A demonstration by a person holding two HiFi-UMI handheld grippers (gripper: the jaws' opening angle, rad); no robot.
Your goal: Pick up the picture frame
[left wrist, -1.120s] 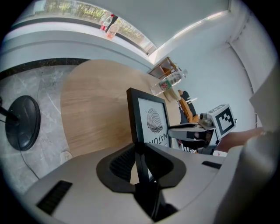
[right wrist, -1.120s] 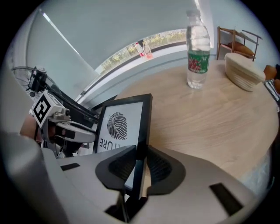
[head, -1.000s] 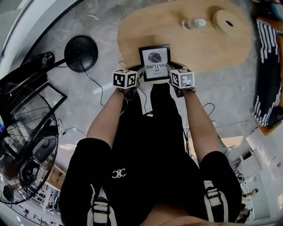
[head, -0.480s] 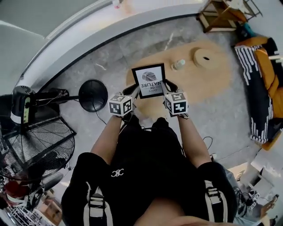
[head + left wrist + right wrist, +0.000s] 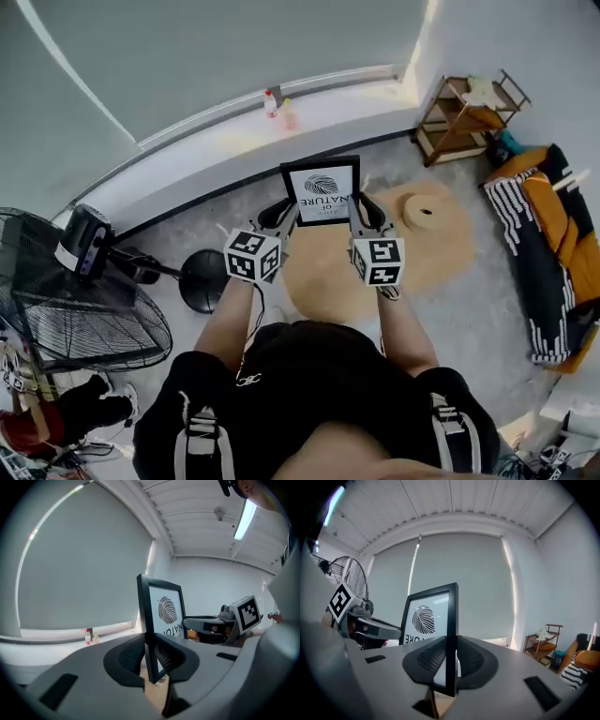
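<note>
A black picture frame (image 5: 321,191) with a white print of a leaf and lettering hangs upright in the air, high above the round wooden table (image 5: 323,270). My left gripper (image 5: 284,214) is shut on its left edge, and the frame (image 5: 149,634) stands between the ribbed pads. On the other side my right gripper (image 5: 357,212) is shut on the right edge of the frame (image 5: 451,634). Both grippers point nearly level, and each shows in the other's gripper view.
Below lie a round wooden table with a wooden disc (image 5: 423,212) on it, a black floor fan (image 5: 89,314) at left with its round base (image 5: 202,278), a wooden shelf (image 5: 466,114) and a striped cushion (image 5: 530,244) at right. Two bottles (image 5: 277,107) stand on the window ledge.
Both grippers have risen a long way with the frame held between them, from just above the table up to chest height. The frame has tipped upright.
</note>
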